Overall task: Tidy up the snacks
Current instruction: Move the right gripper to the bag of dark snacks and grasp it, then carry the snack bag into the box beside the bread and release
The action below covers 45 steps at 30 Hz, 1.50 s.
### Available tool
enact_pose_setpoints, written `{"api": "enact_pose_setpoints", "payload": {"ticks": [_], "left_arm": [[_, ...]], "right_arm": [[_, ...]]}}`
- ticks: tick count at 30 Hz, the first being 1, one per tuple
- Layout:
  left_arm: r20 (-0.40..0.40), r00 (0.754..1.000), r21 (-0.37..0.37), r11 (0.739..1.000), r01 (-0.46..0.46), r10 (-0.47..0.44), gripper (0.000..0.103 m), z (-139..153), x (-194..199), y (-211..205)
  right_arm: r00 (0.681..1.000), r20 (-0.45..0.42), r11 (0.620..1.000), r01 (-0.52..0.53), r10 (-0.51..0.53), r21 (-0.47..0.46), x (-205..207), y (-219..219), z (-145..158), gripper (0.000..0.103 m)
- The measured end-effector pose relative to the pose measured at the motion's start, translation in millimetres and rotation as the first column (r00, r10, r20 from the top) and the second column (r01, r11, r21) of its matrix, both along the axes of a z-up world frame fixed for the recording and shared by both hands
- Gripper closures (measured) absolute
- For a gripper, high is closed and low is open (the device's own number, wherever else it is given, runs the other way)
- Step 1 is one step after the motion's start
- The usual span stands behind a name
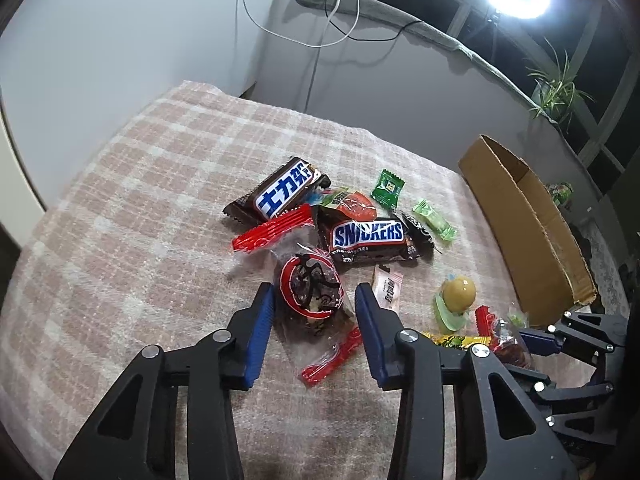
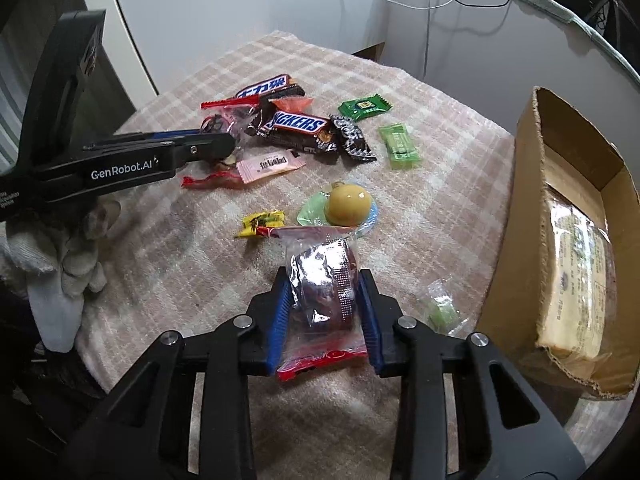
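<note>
A clear red-ended packet (image 2: 326,292) is clamped between the right gripper (image 2: 325,280) fingers, near the box (image 2: 516,240). The left gripper (image 1: 314,298) is held wide open around a similar packet (image 1: 310,286) lying on the bench (image 1: 120,200) beside the Snickers (image 1: 368,234).

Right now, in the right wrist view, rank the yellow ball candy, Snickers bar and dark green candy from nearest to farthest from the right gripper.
1. Yellow ball candy, just ahead of the right gripper.
2. Snickers bar, farther, slightly left.
3. Dark green candy, farthest, slightly right.
</note>
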<state>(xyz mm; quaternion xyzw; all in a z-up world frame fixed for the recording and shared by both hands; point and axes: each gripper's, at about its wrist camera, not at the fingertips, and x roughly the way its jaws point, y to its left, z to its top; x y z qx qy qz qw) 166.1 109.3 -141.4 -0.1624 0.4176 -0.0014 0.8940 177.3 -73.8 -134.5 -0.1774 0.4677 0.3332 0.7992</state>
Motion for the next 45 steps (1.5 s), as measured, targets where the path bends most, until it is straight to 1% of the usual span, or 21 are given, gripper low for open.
{"api": "enact_pose_setpoints", "payload": {"ticks": [1, 4, 7, 12, 19, 24, 29, 34, 38, 45], "left_arm": [[0.006, 1.000, 0.001, 1.000, -0.005, 0.005, 0.071, 0.7, -1.5, 0.6], [0.012, 1.000, -0.012, 1.000, -0.006, 0.006, 0.071, 1.3, -4.3, 3.1], [0.018, 1.000, -0.002, 1.000, -0.004, 0.004, 0.072, 1.1, -6.1, 1.4], [0.042, 0.999, -0.015, 1.000, -0.017, 0.018, 0.072, 7.0, -11.9, 3.9], [0.089, 0.996, -0.026, 1.000, -0.015, 0.018, 0.072, 28.9, -22.6, 5.0], [0.126, 0.992, -0.035, 0.999, 0.016, -0.012, 0.072, 47.3, -24.7, -6.0], [0.163, 0.984, -0.046, 0.996, 0.076, -0.068, 0.072, 62.5, -21.0, -28.6], [0.186, 0.974, -0.045, 0.989, 0.142, -0.132, 0.072, 71.9, -12.6, -56.9], [0.201, 0.964, -0.043, 0.982, 0.185, -0.173, 0.072, 77.9, -5.5, -81.4], [0.211, 0.944, -0.044, 0.962, 0.268, -0.254, 0.072, 83.2, 10.4, -126.6]], "right_arm": [[1.000, -0.001, 1.000, 0.006, -0.006, 0.008, -0.2, -1.7, 1.4, 0.069], [1.000, 0.000, 0.999, 0.018, -0.018, 0.029, -0.8, -6.6, 6.2, 0.069], [1.000, 0.006, 0.999, 0.029, -0.029, 0.044, -2.6, -10.2, 10.8, 0.070], [0.999, 0.015, 0.995, 0.047, -0.049, 0.091, -5.2, -20.7, 24.0, 0.070], [0.996, 0.038, 0.985, 0.077, -0.083, 0.156, -6.6, -42.1, 46.0, 0.070], [0.989, 0.058, 0.974, 0.123, -0.136, 0.190, -1.7, -67.8, 62.5, 0.070], [0.974, 0.077, 0.958, 0.192, -0.212, 0.212, 5.3, -101.0, 76.0, 0.070], [0.956, 0.084, 0.940, 0.257, -0.282, 0.225, 15.9, -134.2, 82.1, 0.070], [0.941, 0.091, 0.926, 0.298, -0.326, 0.233, 22.9, -157.3, 84.5, 0.070], [0.913, 0.087, 0.900, 0.370, -0.398, 0.230, 41.9, -191.9, 81.8, 0.070]]}}
